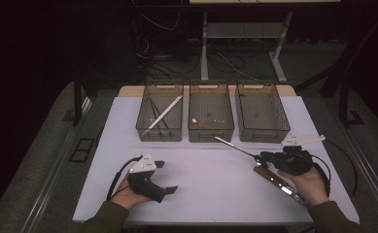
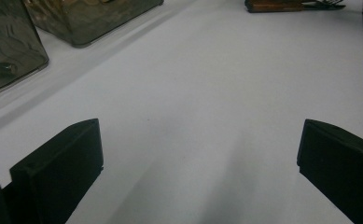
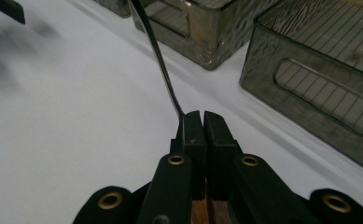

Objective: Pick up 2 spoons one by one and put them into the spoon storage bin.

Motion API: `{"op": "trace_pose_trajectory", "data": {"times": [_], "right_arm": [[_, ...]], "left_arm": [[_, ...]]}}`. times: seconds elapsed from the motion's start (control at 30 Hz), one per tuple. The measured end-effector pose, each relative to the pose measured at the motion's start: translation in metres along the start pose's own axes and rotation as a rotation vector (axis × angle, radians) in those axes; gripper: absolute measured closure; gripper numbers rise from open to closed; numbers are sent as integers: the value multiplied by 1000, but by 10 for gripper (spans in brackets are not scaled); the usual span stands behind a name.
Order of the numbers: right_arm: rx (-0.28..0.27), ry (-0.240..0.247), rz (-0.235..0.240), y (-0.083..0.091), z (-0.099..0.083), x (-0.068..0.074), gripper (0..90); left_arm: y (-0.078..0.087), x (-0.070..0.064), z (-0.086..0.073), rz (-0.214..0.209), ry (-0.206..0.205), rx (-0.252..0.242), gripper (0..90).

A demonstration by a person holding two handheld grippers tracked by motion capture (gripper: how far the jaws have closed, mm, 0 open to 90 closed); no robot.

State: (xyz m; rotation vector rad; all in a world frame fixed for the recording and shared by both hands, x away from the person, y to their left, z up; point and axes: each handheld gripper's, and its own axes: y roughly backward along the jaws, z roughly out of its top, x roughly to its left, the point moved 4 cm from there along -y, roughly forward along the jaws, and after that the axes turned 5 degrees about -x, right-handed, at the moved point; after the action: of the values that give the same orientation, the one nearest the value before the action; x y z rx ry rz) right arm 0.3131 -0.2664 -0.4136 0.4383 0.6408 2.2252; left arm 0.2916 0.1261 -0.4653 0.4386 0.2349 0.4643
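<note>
- Left gripper (image 1: 166, 176): jaws wide, empty, low over the table (image 1: 211, 194); no risk noted.
- Left bin (image 1: 160, 116): holds a pale stick and dark utensils; middle bin (image 1: 210, 116): few small items; right bin (image 1: 262, 114): looks empty.
- Right gripper (image 3: 202, 114): clamped on the wood-handled knife (image 1: 247, 154) near the blade's base, in front of the middle and right bins; the long handle could pivot or slip when lifted.

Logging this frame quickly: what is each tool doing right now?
Left tool: open, empty, above the white table.
Right tool: shut on the wooden-handled knife.
</note>
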Motion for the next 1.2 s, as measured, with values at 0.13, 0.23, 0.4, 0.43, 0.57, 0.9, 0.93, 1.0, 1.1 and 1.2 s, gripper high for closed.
{"op": "trace_pose_trajectory", "data": {"times": [0.13,0.23,0.4,0.43,0.57,0.9,0.93,1.0,1.1,1.2], "right_arm": [[-15,-15,-18,-4,4,-3,887],[-24,-24,-35,-6,9,-5,887],[-43,-25,-41,-10,18,-8,887],[-46,-23,-44,-10,20,-9,887],[-61,-23,-61,-13,31,-12,887],[-76,-41,-103,-32,58,-18,887],[-80,-41,-105,-34,61,-18,887],[-79,-41,-110,-37,68,-19,887],[-81,-42,-120,-43,78,-21,887],[-79,-44,-133,-50,88,-22,887]], "left_arm": [[0,0,0,-1,-1,-1,0],[0,0,0,-1,-1,-1,0],[0,0,0,1,0,-2,0],[0,0,0,1,0,-2,0],[0,0,0,9,4,-5,0],[1,1,1,20,18,-16,0],[1,1,1,21,17,-16,0],[1,1,1,24,18,-16,0],[1,1,1,23,27,-24,0],[1,1,1,23,22,-20,0]]}}
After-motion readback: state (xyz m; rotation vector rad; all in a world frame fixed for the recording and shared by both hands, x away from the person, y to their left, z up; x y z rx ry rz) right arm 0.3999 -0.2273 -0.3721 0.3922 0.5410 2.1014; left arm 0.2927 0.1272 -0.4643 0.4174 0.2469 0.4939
